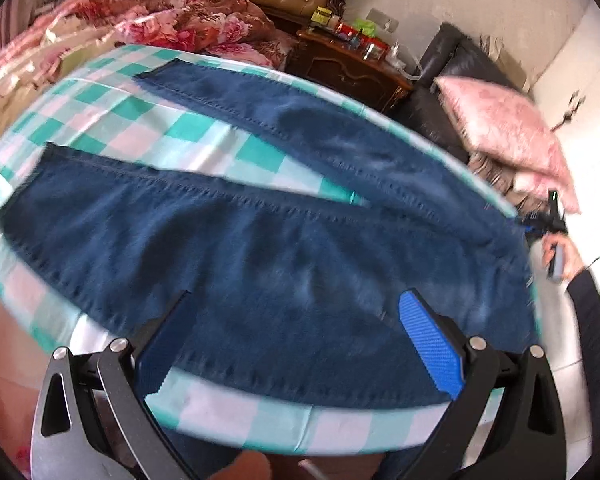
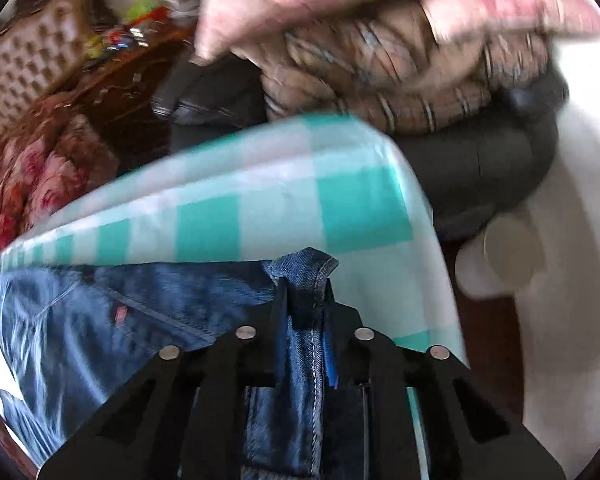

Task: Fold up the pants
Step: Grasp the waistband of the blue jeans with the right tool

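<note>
While the pants (image 1: pixel 260 248) were laid flat on the checked desk (image 1: pixel 204 140), left gripper (image 1: pixel 300 344) jaws were spread above one leg, right gripper (image 2: pixel 306 300) jaws pinched the waistband corner, whose shallow hold was judged liable to slip.

Checked cloth (image 1: pixel 204 140) covers table; floral quilt (image 1: pixel 188 20), nightstand (image 1: pixel 352 64), pink pillow (image 1: pixel 504 128) behind.

Checked table cloth (image 1: pixel 204 148) — blue jeans (image 1: pixel 260 248) spread flat.
</note>
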